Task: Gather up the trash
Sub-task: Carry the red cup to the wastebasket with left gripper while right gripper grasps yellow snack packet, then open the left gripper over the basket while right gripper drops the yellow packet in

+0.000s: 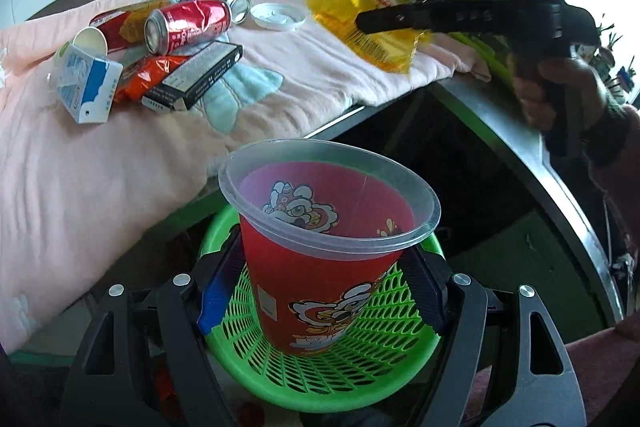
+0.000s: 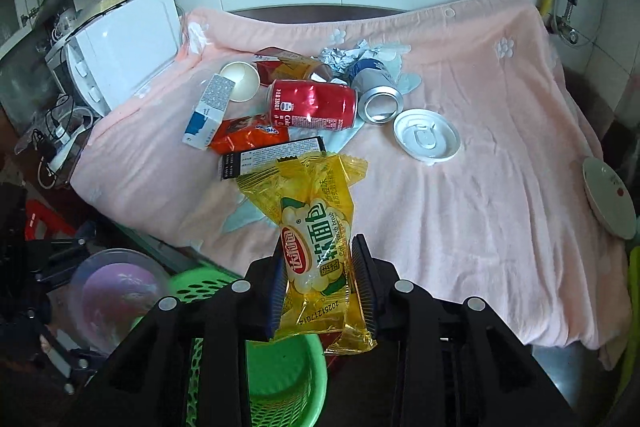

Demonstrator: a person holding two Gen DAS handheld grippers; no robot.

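My left gripper (image 1: pixel 320 287) is shut on a red plastic cup (image 1: pixel 320 259) with a clear rim and holds it upright over a green mesh basket (image 1: pixel 352 379). My right gripper (image 2: pixel 322 283) is shut on a yellow bread wrapper (image 2: pixel 316 243), lifted above the pink blanket's front edge; the wrapper also shows in the left wrist view (image 1: pixel 360 23). The basket (image 2: pixel 280 379) sits below the right gripper. Trash lies on the blanket: a red can (image 2: pixel 314 105), a blue can (image 2: pixel 376 95), a white lid (image 2: pixel 426 137), a black box (image 2: pixel 272 157), an orange packet (image 2: pixel 248 135), a blue-white carton (image 2: pixel 208 115).
A pink blanket (image 2: pixel 480 167) covers the counter. A paper cup (image 2: pixel 240 81), crumpled foil (image 2: pixel 340 57) and a red wrapper (image 2: pixel 288 63) lie behind the cans. A white appliance (image 2: pixel 120 47) stands at the left. A white dish (image 2: pixel 608 195) sits at the right edge.
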